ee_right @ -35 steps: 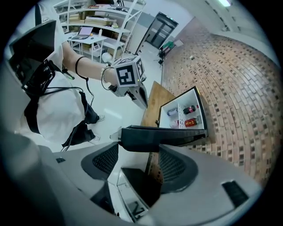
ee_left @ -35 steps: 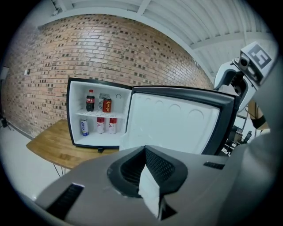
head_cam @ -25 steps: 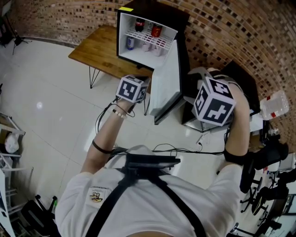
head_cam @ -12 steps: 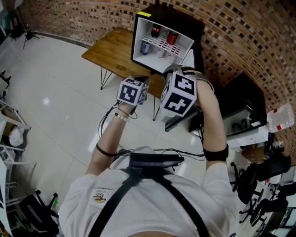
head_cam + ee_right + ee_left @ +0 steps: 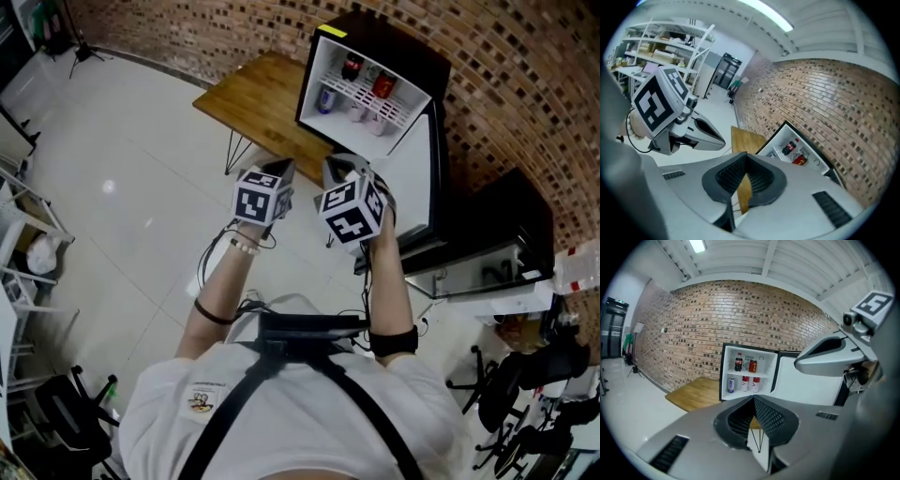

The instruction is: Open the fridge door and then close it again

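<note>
A small black fridge [image 5: 375, 56] stands against the brick wall beside a wooden table [image 5: 253, 103]. It is open, and its white door [image 5: 427, 178] is swung out to the right. Inside, a cola bottle [image 5: 352, 66] and cans [image 5: 382, 86] sit on white shelves. Both grippers hang side by side in front of the fridge, well short of it and touching nothing. My left gripper [image 5: 281, 171] is shut and empty, and so is my right gripper [image 5: 339, 167]. In the left gripper view the fridge [image 5: 749, 373] lies straight beyond the closed jaws. In the right gripper view the fridge [image 5: 794, 150] lies to the right.
A black cabinet [image 5: 497, 244] stands right of the fridge, just behind the open door. Cables [image 5: 214, 255] trail over the white tiled floor near my feet. A shelf rack [image 5: 28, 244] is at the left edge, and black chairs [image 5: 525, 394] are at the lower right.
My right gripper has swung left and down, away from the fridge door, to sit beside my left gripper. The left gripper shifted a little. The fridge now sits further right in the view.
</note>
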A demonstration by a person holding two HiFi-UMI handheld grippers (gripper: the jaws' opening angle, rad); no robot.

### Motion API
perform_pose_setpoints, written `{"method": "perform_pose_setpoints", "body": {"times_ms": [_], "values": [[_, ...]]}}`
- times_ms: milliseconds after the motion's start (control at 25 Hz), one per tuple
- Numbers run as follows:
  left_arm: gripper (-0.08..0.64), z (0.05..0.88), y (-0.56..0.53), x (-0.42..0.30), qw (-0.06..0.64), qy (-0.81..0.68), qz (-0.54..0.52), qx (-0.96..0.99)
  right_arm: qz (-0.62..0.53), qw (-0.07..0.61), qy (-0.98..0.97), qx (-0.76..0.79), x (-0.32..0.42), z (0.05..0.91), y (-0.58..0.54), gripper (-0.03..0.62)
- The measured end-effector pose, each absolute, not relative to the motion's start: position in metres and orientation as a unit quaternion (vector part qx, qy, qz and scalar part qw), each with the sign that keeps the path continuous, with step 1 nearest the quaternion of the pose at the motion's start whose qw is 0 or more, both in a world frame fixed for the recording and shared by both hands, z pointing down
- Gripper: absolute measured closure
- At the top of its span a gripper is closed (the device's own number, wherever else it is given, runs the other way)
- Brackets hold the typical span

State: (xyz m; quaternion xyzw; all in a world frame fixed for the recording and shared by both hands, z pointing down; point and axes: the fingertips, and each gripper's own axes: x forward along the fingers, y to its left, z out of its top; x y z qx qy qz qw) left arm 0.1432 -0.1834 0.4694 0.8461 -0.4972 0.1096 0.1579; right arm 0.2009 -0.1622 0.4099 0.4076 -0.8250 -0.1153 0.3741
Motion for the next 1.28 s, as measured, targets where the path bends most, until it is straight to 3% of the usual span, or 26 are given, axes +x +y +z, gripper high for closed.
{"method": "perform_pose_setpoints", "body": {"times_ms": [160, 480, 680, 1280], "values": [[0.558, 0.484, -0.177, 0.121, 0.172, -0.512, 0.097, 0.836, -0.028, 0.299, -0.86, 0.412, 0.197, 0.442, -0.165, 0.571], [0.558, 0.507, -0.165, 0.102, 0.188, -0.536, 0.069, 0.82, 0.046, 0.214, -0.867, 0.447, 0.205, 0.497, -0.174, 0.572], [0.558, 0.515, -0.161, 0.101, 0.192, -0.547, 0.068, 0.812, 0.169, 0.125, -0.872, 0.442, 0.209, 0.515, -0.168, 0.572], [0.56, 0.52, -0.159, 0.113, 0.191, -0.547, 0.066, 0.812, 0.146, 0.14, -0.875, 0.44, 0.214, 0.518, -0.157, 0.572]]}}
